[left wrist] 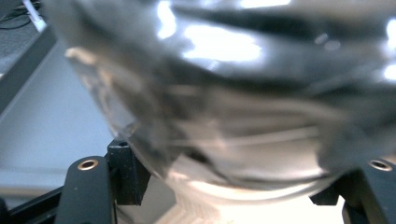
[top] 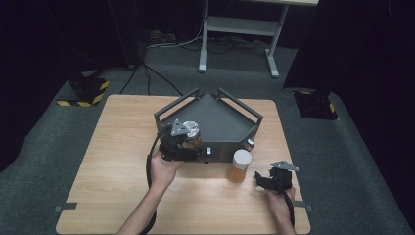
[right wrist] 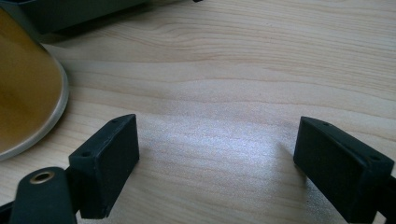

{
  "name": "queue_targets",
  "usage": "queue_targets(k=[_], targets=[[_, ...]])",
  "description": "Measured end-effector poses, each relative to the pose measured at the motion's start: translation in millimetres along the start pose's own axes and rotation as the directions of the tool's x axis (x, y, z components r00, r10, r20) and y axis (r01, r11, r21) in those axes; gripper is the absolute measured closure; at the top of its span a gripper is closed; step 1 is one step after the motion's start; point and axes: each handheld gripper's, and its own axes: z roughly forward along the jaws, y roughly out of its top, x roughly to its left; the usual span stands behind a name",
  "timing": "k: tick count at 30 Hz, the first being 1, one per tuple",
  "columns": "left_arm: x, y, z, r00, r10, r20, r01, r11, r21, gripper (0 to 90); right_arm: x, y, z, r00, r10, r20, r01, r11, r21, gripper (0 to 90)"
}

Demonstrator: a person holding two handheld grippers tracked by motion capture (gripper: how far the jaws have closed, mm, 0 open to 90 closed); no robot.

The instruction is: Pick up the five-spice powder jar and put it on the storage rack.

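Observation:
A clear jar with amber contents and a pale lid hangs over the front left corner of the dark grey railed tray. My left gripper is shut on it. In the left gripper view the blurred jar sits right between the black jaws. A second amber jar with a white lid stands on the table in front of the tray. My right gripper rests low on the table to that jar's right, open with nothing between its fingers. In the right gripper view this jar's base is at the far left, outside the jaws of the gripper.
The wooden table has bare surface left of and in front of the tray. Behind it on the floor are a white desk frame, cables, and two black stands with hazard stripes.

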Motion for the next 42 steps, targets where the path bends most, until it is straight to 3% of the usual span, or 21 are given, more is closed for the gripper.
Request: queue_targets(k=[5,14,20,21,25,31,42], targets=[[-2.3,9.0,9.0,0.9989,-0.007,-0.045,0.007,1.0000,-0.004,31.1,-0.4,0.0,0.0,1.0000,-0.008,-0.006,0.008,1.000,0.000,14.0],[3.8,21.8,31.6,0.9899,-0.074,-0.121,0.074,0.9973,-0.002,31.1,-0.8,0.1,0.0,0.9999,-0.007,-0.008,0.007,1.000,0.000,13.9],[4.1,27.7,42.3,0.9847,-0.077,-0.156,0.081,0.9964,0.023,31.1,-0.8,0.1,0.1,0.9999,-0.007,-0.008,0.007,1.000,0.000,14.0],[1.6,31.1,46.2,0.9834,-0.047,-0.175,0.056,0.9974,0.046,31.1,-0.8,0.1,0.1,0.9999,-0.008,-0.008,0.008,1.000,0.000,14.0],[2.7,33.0,51.1,0.9834,-0.037,-0.178,0.048,0.9969,0.063,31.1,-0.8,0.1,0.1,0.9999,-0.007,-0.008,0.007,1.000,0.000,14.0],[5.3,31.3,59.3,0.9811,-0.072,-0.179,0.085,0.9939,0.069,31.1,-0.9,0.0,0.1,0.9999,-0.009,-0.009,0.009,1.000,0.000,13.9],[5.0,29.3,60.9,0.9829,-0.049,-0.177,0.063,0.9954,0.072,31.0,-0.9,0.0,0.1,0.9999,-0.009,-0.009,0.009,1.000,0.000,14.0]])
